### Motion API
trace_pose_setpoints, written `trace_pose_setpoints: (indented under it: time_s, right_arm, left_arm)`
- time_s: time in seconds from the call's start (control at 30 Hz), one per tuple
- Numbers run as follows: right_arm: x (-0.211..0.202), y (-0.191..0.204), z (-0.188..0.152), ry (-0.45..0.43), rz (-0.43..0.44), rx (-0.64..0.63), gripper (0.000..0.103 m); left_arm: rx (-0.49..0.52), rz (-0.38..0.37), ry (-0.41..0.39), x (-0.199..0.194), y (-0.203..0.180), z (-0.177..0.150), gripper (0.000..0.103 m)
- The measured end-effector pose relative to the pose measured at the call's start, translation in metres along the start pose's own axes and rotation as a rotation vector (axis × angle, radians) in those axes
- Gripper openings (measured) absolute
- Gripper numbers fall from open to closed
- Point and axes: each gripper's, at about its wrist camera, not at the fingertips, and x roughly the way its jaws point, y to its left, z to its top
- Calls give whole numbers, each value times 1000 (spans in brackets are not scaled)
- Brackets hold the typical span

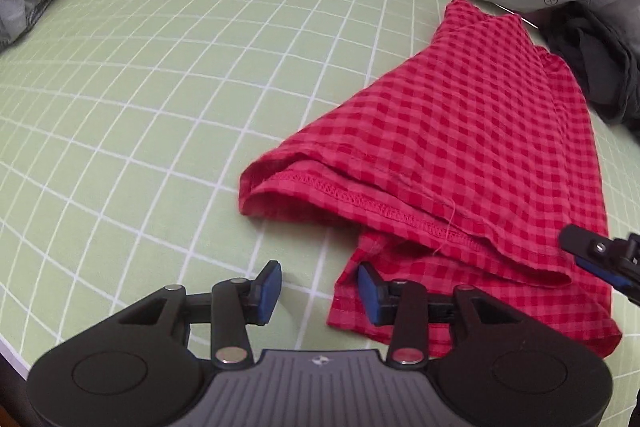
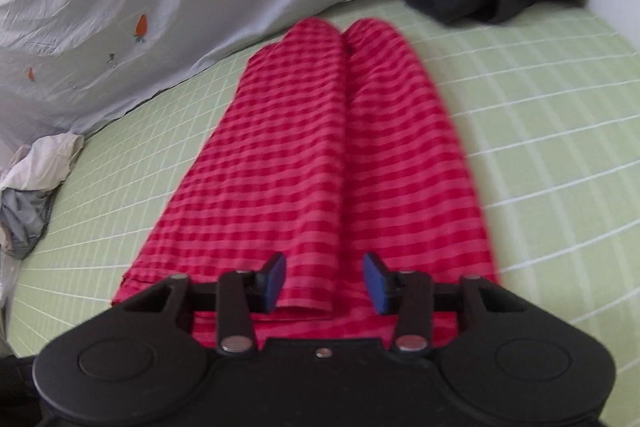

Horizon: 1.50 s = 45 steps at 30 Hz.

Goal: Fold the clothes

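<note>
red checked garment (image 2: 320,155) under open right gripper (image 2: 325,285)

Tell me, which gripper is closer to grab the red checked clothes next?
Probably the right gripper: its open jaws sit directly over the near hem of the red checked garment. The left gripper, also open, hovers mostly over the green grid mat, touching only the garment's corner.

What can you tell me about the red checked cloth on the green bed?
The red checked cloth is a thin woven garment in light and dark red squares. It lies partly folded on the green grid sheet, layers stacked, a stitched hem showing at the near end with a loose thread. The right wrist view shows two long lobes side by side. Both grippers hover at its near edge, jaws open, gripping nothing.
</note>
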Motion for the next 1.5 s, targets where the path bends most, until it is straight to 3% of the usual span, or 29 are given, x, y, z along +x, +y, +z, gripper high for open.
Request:
trace_pose_setpoints:
  time_s: [0.1, 0.13, 0.27, 0.47, 0.8, 0.97, 1.03, 1.1, 1.13, 1.2, 1.3, 1.5]
  right_arm:
    - [18, 14, 0, 27, 41, 0, 5]
    - [18, 16, 1, 28, 48, -10, 3]
    - [0, 10, 5, 3, 90, 43, 2]
    - [-57, -10, 2, -64, 60, 116, 1]
    - [-64, -62, -40, 3, -130, 181, 2]
    - [-58, -61, -50, 41, -217, 116, 2]
    - [-59, -58, -51, 42, -225, 112, 10]
    - [-62, -56, -50, 35, -212, 136, 16]
    - [-65, -55, -50, 17, -210, 160, 34]
    - [-70, -52, -49, -17, -209, 201, 57]
    - [-59, -44, -47, -6, -248, 131, 59]
    - [-43, -37, -53, 20, -265, 71, 61]
  left_arm:
    - [30, 18, 0, 0, -2, -1, 45]
    - [37, 21, 1, -1, -2, -2, 45]
    - [64, 35, 5, -2, -3, -4, 46]
    - [76, 32, 17, -5, 1, -8, 52]
    - [93, 14, 44, -9, 10, -10, 59]
    - [34, -52, 104, -19, 27, -9, 59]
    - [-7, -105, 112, -28, 39, -8, 60]
    - [-37, -140, 44, -42, 46, -5, 66]
    - [-51, -157, 10, -49, 49, -4, 69]
    - [-28, -183, -3, -46, 40, 0, 73]
    - [8, -222, -23, -42, 26, 6, 73]
    - [101, -219, 2, -20, -7, -1, 73]
